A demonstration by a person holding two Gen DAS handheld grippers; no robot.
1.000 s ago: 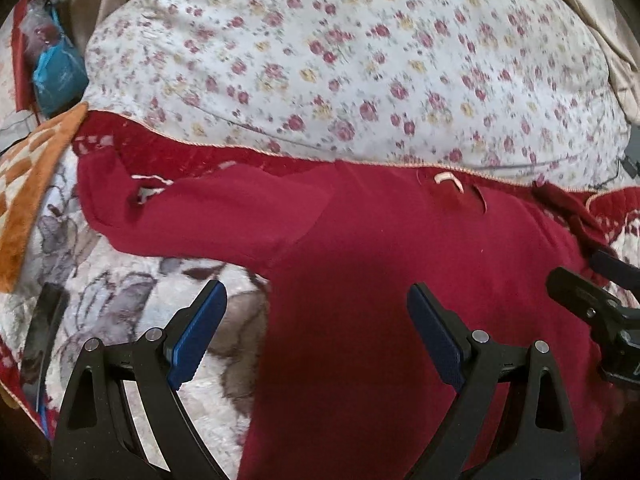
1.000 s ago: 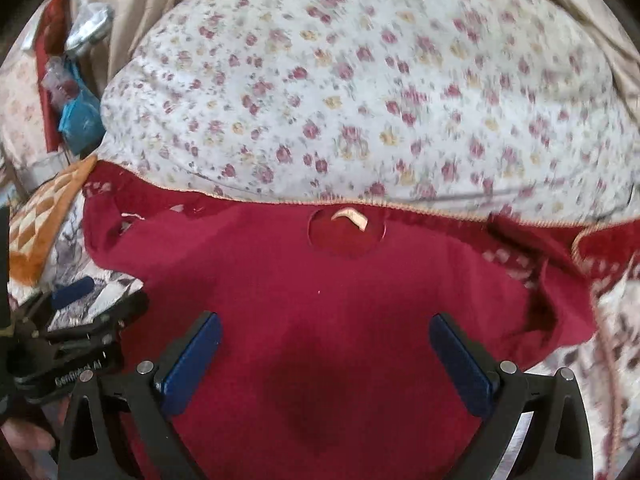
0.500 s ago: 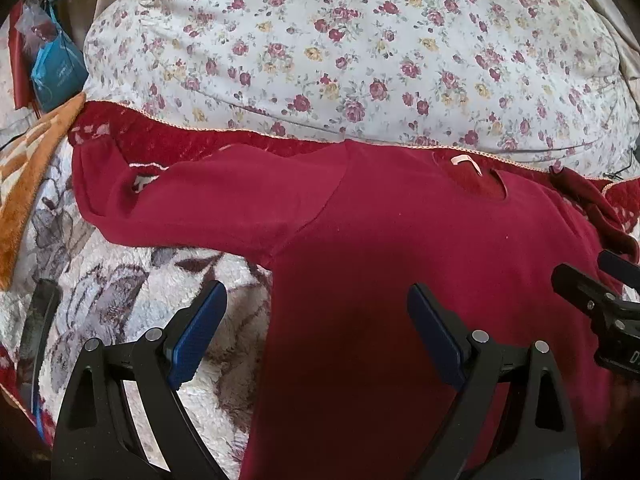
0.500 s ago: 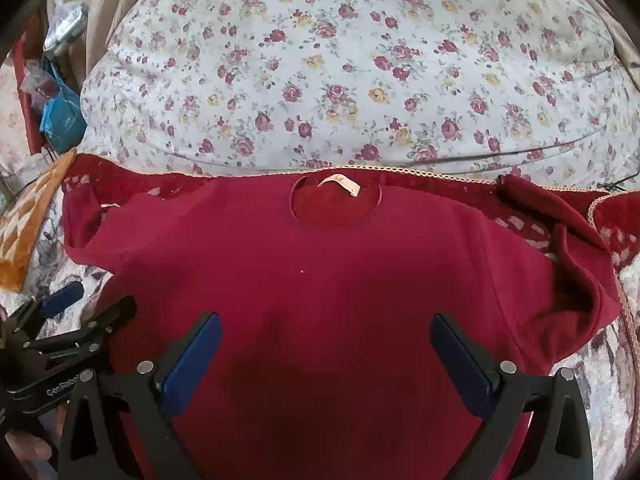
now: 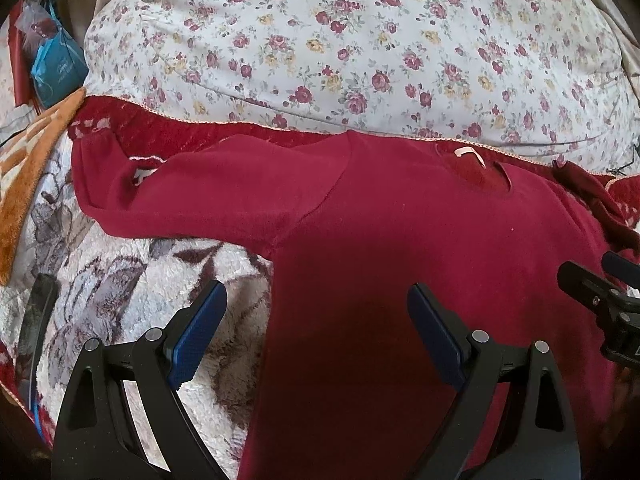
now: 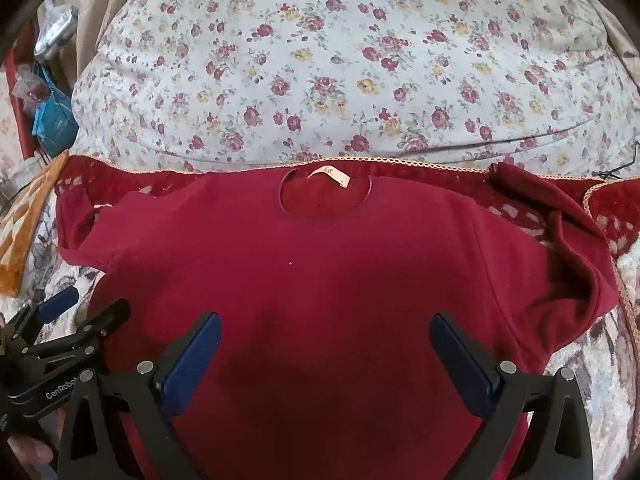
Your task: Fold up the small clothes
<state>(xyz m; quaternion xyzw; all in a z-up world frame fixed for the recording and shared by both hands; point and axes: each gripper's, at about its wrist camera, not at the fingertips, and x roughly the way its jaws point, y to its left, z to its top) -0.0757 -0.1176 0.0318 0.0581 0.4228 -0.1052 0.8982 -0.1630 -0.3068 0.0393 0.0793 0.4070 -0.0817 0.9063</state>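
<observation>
Compared with a second back, both cameras had pulled away from the big floral pillow (image 6: 360, 60), so more of the dark red long-sleeved fleece top (image 6: 320, 272) showed, neckline and all. It lay spread face-up on the fluffy grey-and-white leaf-print blanket (image 5: 132, 280) covering the bed, collar end right up against the pillow. One sleeve ran out flat away from the pillow's left corner; the other was crumpled near its right corner.

The left claw (image 5: 316, 332) hung over the top's left side seam, spread wide and gripping nothing. The right claw (image 6: 324, 352) sat over the chest area, also wide apart and empty.

Handling-wise, my guess is it's light, soft and floppy, a bit grippy against that plush blanket, so dragging would bunch it. I'd pinch at a shoulder seam or a sleeve cuff, and take the hem corner for the body fold. The rumpled sleeve probably needs flattening first.

Writing: the small pale neck label (image 6: 330, 175) had print too tiny to read. The left claw's body, seen from the right wrist, read "GenRobot". The teal packet (image 6: 54, 124) beside the pillow's left end had lettering I couldn't make out.
</observation>
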